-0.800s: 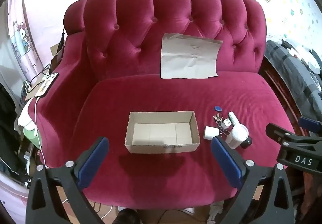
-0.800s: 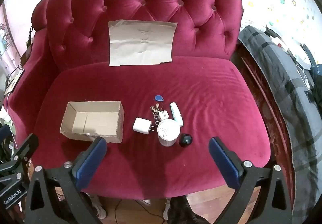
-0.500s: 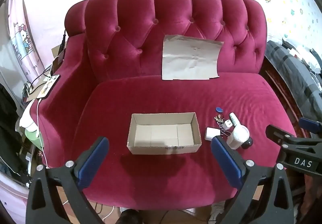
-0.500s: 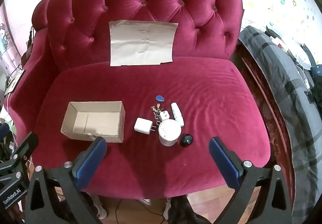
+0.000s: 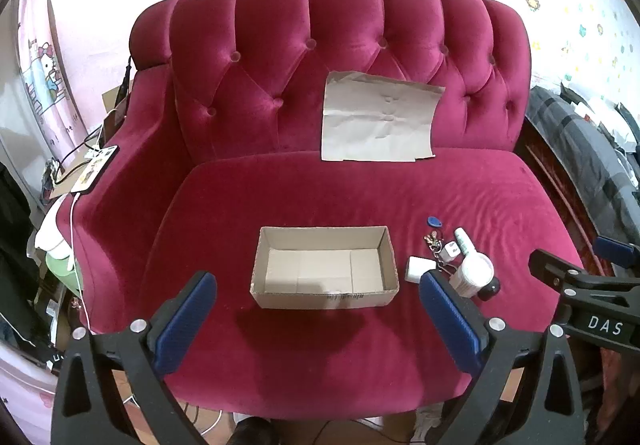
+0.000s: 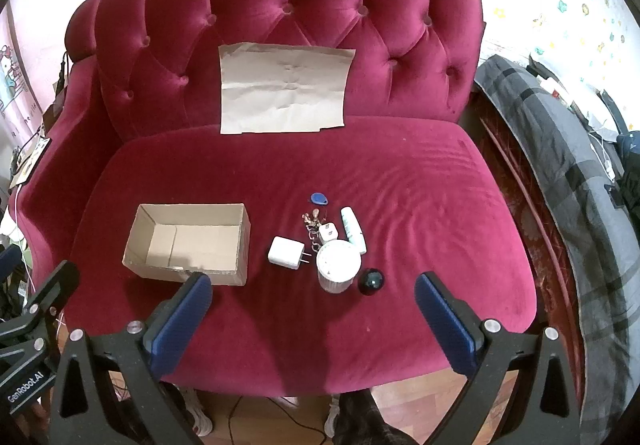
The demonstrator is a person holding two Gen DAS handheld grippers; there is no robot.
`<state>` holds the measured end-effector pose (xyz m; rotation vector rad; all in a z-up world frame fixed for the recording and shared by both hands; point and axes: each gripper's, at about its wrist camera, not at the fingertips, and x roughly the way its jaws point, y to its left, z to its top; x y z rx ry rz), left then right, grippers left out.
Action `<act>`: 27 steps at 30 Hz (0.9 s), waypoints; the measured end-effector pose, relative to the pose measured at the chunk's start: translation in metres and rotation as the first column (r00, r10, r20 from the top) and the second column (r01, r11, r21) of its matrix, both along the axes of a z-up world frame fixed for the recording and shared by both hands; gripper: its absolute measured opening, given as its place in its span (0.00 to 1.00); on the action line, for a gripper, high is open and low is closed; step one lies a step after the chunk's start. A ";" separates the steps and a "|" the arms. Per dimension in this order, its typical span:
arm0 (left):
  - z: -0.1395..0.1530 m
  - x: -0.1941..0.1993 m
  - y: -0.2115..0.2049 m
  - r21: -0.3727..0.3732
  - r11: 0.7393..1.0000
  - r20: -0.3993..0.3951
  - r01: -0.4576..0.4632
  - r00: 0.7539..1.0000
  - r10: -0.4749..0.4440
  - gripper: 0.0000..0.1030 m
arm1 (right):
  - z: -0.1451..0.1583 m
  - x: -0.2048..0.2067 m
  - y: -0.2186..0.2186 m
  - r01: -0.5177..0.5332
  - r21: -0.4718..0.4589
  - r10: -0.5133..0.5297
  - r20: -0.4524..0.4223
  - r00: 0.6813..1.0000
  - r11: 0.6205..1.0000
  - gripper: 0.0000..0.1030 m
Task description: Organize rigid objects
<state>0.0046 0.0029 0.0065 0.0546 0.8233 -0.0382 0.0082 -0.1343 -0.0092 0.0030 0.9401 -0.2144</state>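
Both grippers hover off the front edge of the red sofa seat [image 6: 400, 173], jaws spread wide, holding nothing. Right gripper [image 6: 312, 319] faces the cluster: white charger [image 6: 285, 253], white cup [image 6: 337, 265], black ball [image 6: 371, 281], all just ahead (nearer this hand). The tube [image 6: 353, 229] has its long axis running away from the fingers. Left gripper [image 5: 318, 319] fronts the empty cardboard box [image 5: 324, 295]. Plush velvet; cluttered room.
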 end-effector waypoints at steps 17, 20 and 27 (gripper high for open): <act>-0.003 0.001 0.004 -0.014 1.000 -0.001 -0.004 1.000 0.004 1.00 | 0.005 -0.002 0.001 -0.003 0.011 0.003 0.015 1.000 1.000 1.00; -0.003 0.001 0.005 -0.011 1.000 0.005 -0.010 1.000 0.010 1.00 | 0.006 -0.002 0.000 0.001 0.005 -0.001 0.021 1.000 1.000 1.00; -0.004 0.003 0.005 -0.013 1.000 0.002 -0.015 1.000 0.015 1.00 | 0.004 -0.002 0.001 -0.003 0.008 0.003 0.023 1.000 1.000 1.00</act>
